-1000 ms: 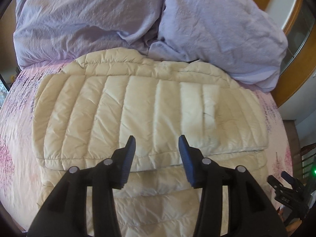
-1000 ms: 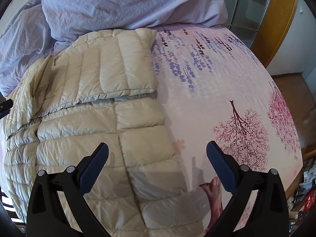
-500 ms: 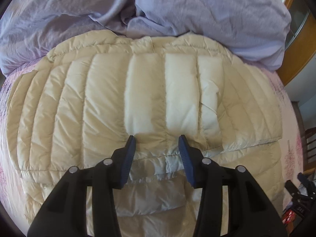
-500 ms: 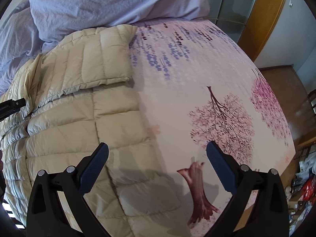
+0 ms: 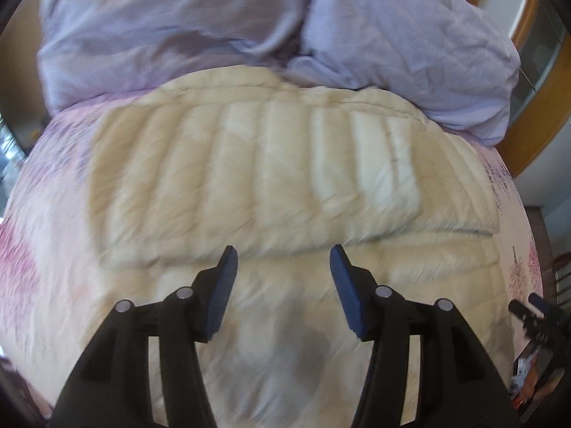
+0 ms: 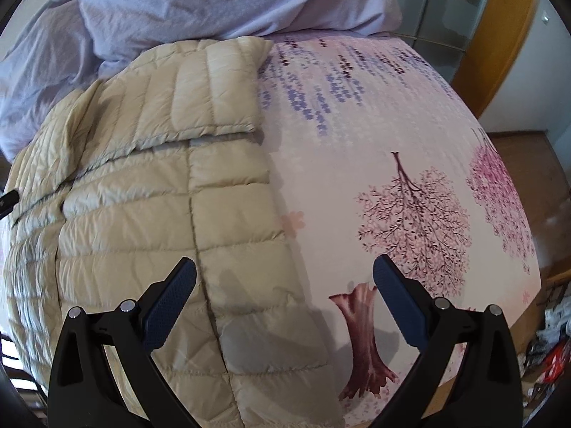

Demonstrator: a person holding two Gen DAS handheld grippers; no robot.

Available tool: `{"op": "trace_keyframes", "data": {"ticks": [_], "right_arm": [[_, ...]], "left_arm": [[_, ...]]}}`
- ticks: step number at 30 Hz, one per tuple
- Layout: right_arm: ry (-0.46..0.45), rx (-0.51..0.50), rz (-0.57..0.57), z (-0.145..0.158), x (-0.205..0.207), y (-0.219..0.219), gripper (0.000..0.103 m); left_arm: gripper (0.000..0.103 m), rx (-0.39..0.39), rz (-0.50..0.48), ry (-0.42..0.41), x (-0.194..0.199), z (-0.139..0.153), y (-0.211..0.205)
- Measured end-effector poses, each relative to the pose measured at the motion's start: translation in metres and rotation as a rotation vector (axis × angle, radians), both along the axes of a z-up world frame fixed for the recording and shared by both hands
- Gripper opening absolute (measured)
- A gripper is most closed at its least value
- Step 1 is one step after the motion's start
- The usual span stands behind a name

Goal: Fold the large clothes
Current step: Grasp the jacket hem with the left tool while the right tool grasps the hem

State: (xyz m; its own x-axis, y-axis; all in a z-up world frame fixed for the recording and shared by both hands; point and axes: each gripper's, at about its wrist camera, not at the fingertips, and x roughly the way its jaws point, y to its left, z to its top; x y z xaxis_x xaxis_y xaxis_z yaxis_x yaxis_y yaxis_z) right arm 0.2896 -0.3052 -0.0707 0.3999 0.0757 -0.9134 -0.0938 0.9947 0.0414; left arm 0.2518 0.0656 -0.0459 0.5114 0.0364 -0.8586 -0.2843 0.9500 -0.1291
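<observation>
Folding jacket mid-frame on bed: first flap laid. Left gripper half open, right gripper wide, both empty. Next, likely: grasp lower hem.

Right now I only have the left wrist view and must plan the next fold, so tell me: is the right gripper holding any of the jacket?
Observer: No. The right gripper is open and empty above the jacket.
Operator: What lies under it?
Observer: The jacket's side edge, with bare printed sheet under its right finger.
Operator: Any obstacle there?
Observer: None on the sheet beside the jacket.
</observation>
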Motion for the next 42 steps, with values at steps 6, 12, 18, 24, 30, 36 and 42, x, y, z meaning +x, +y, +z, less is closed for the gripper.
{"op": "trace_keyframes", "data": {"ticks": [6,12,18,24,30,36,42], "right_arm": [[0.03,0.019,0.091,-0.002,-0.02,-0.005,0.101],[0.078,0.042,0.1,-0.007,-0.047,-0.022,0.101],[0.112,0.061,0.056,-0.015,-0.071,-0.032,0.1],[0.142,0.077,0.022,-0.02,-0.09,-0.031,0.095],[0.175,0.112,-0.001,-0.027,-0.105,-0.033,0.085],[0.179,0.147,0.001,-0.028,-0.112,-0.033,0.066],[0.17,0.171,0.027,-0.026,-0.112,-0.027,0.036]], "left_arm": [[0.061,0.006,0.123,0.004,-0.095,-0.003,0.04],[0.062,-0.04,0.203,0.024,-0.175,-0.018,0.072],[0.062,-0.082,0.193,0.031,-0.215,-0.032,0.085],[0.062,-0.136,0.143,0.034,-0.232,-0.046,0.085],[0.062,-0.162,0.097,0.05,-0.238,-0.059,0.078],[0.061,-0.175,0.078,0.043,-0.241,-0.058,0.073],[0.046,-0.18,0.074,0.048,-0.246,-0.058,0.067]]}}
